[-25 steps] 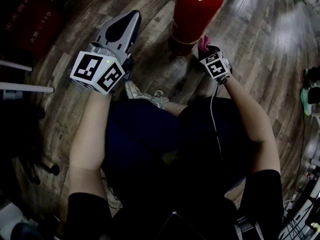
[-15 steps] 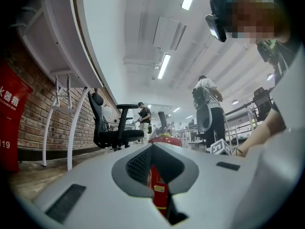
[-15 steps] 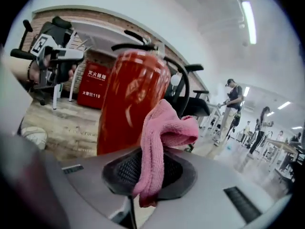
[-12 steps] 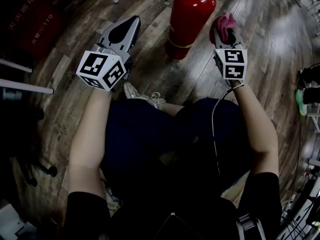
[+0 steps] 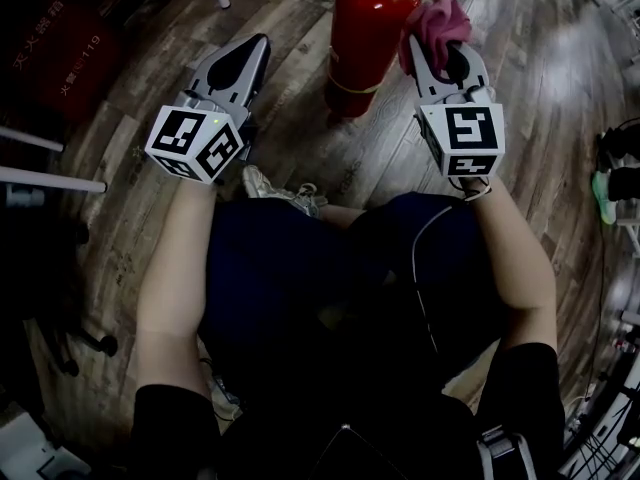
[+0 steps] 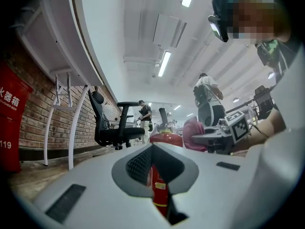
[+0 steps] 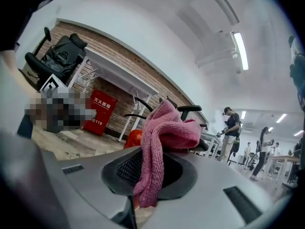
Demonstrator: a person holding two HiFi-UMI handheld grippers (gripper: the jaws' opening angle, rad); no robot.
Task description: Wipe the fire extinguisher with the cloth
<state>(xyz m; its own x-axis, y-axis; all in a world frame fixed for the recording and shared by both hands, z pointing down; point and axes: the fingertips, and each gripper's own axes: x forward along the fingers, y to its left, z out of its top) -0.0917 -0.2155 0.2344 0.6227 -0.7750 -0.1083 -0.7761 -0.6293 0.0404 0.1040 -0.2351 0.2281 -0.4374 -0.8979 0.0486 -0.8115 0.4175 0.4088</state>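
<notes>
A red fire extinguisher stands upright on the wooden floor ahead of my knees. My right gripper is shut on a pink cloth, held just right of the cylinder's upper part; I cannot tell whether the cloth touches it. In the right gripper view the cloth hangs down through the closed jaws of that gripper, with the extinguisher behind it. My left gripper hovers left of the extinguisher, shut and holding nothing. The left gripper view shows the extinguisher through the jaw opening of the left gripper.
A red box marked 119 stands at the far left by a brick wall. White table legs cross the left side. A black office chair and standing people are farther back. Shoes lie at the right edge.
The right gripper has lifted the pink cloth from the extinguisher's base up to beside its upper body. The left gripper has barely moved.
</notes>
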